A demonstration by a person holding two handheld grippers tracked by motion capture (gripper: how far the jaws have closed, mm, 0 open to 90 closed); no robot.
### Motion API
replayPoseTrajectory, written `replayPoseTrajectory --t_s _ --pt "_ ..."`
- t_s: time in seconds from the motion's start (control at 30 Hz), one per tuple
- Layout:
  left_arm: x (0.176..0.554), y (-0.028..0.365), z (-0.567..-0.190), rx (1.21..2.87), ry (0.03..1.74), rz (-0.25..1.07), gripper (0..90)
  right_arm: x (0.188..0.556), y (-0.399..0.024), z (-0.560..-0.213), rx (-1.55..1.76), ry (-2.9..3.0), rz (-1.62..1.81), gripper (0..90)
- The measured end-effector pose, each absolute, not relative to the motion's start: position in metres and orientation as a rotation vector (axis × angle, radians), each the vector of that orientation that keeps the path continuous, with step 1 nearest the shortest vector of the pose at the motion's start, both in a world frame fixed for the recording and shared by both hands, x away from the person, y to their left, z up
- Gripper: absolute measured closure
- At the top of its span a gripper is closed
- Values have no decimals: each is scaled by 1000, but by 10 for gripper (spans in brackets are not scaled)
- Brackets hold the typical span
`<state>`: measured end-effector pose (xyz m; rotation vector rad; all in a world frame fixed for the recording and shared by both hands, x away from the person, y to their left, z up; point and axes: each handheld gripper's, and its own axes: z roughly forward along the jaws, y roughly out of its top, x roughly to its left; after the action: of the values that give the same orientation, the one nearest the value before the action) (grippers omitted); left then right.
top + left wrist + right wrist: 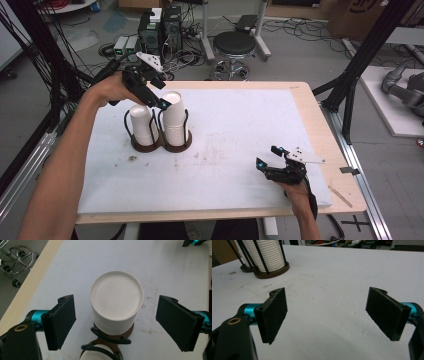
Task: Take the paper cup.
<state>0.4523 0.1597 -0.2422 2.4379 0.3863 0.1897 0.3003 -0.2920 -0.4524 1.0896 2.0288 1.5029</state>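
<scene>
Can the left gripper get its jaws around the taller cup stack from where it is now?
Probably yes. The left gripper hangs right above the taller cup stack, jaws open wider than the top cup, nothing between. The holder's black wire posts sit lower down the stack and could crowd a deep grasp.

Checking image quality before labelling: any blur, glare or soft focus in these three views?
High view: soft, low detail, even light, no glare. Left gripper view: cup stack sharp, its top washed out. Right gripper view: own pads in focus, cup holder slightly soft, faint shadow below on table.
</scene>
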Motion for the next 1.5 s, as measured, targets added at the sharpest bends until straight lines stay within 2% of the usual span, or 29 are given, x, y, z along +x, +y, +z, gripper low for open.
replayPoseTrajectory --t_s 0.7,0.77,0.93,1.5 --pt "458 137 -254 2558 421 188 192 299 -292 -452 1088 2019 1504 180" --pt "458 135 -255 2564 433 185 207 299 -292 -452 1088 2018 1504 180" --pt "460 129 -255 2589 465 179 310 299 -292 -452 1087 2019 1504 180" --pt "458 127 -252 2591 497 195 330 299 -292 -452 1082 2018 1498 180"
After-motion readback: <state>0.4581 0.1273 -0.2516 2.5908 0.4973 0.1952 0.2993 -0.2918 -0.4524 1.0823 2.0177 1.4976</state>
